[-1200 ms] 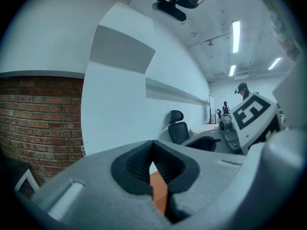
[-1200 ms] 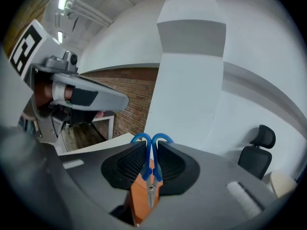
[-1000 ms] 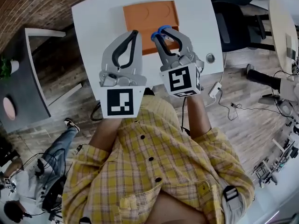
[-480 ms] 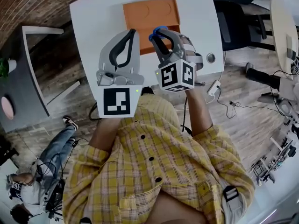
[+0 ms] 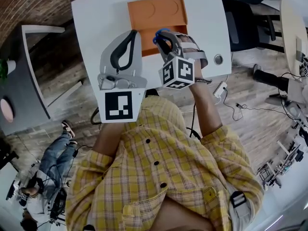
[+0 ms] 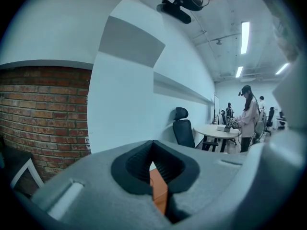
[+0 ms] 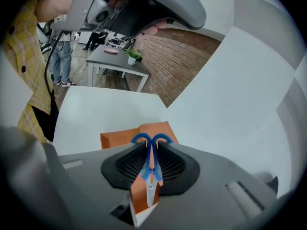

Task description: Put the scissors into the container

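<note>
Two grippers hang over the white counter (image 5: 96,23), and only the right gripper (image 7: 151,163) carries anything. Its jaws are closed on the scissors (image 7: 149,174), clamping them near the pivot. The scissors' long axis runs along the jaws. The blue handle loops poke out past the tips, and the blade points back toward the gripper's body.

The orange container (image 5: 155,11) lies ahead of this gripper and below it. In the right gripper view its floor shows just beyond the handle loops and again through the gap under the jaws. In the head view the jaw tips sit over the container's near edge. The handles therefore seem already above the container, while the blade end looks to hang at or just short of that edge. How high the scissors are above the container cannot be told.

The left gripper (image 5: 133,33) is beside the right one, off the container's near left corner. Its jaws are closed at the tips with nothing between them. The right gripper is the nearer of the two, and the coming move likely calls for a short reach forward and down before it lets go.
</note>
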`<state>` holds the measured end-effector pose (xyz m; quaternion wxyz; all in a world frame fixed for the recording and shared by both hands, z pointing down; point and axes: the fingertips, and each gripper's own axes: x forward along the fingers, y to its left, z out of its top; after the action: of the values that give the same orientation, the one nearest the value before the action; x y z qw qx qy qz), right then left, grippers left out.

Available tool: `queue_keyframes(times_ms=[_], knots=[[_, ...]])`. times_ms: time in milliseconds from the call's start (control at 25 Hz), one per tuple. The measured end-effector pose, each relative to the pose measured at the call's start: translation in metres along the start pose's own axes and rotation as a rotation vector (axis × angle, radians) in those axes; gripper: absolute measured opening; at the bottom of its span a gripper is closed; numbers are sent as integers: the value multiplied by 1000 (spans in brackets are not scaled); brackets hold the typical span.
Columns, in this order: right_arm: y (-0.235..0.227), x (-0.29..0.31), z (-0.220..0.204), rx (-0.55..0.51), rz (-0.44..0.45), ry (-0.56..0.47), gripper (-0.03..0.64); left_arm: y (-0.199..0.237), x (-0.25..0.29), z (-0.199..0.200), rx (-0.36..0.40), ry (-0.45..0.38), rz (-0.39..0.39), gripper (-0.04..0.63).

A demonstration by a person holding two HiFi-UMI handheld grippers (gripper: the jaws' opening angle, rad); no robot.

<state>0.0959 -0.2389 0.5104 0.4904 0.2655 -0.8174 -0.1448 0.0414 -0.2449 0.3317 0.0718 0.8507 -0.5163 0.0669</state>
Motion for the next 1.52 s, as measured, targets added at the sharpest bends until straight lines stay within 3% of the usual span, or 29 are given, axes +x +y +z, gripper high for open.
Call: queue_keyframes(times_ms=[920, 1520], knots=[[68, 68, -32, -115, 262, 123, 81, 18, -7, -8, -12, 6, 40, 0], [86, 95, -44, -181, 359, 188, 81, 20, -9, -10, -14, 14, 37, 0]])
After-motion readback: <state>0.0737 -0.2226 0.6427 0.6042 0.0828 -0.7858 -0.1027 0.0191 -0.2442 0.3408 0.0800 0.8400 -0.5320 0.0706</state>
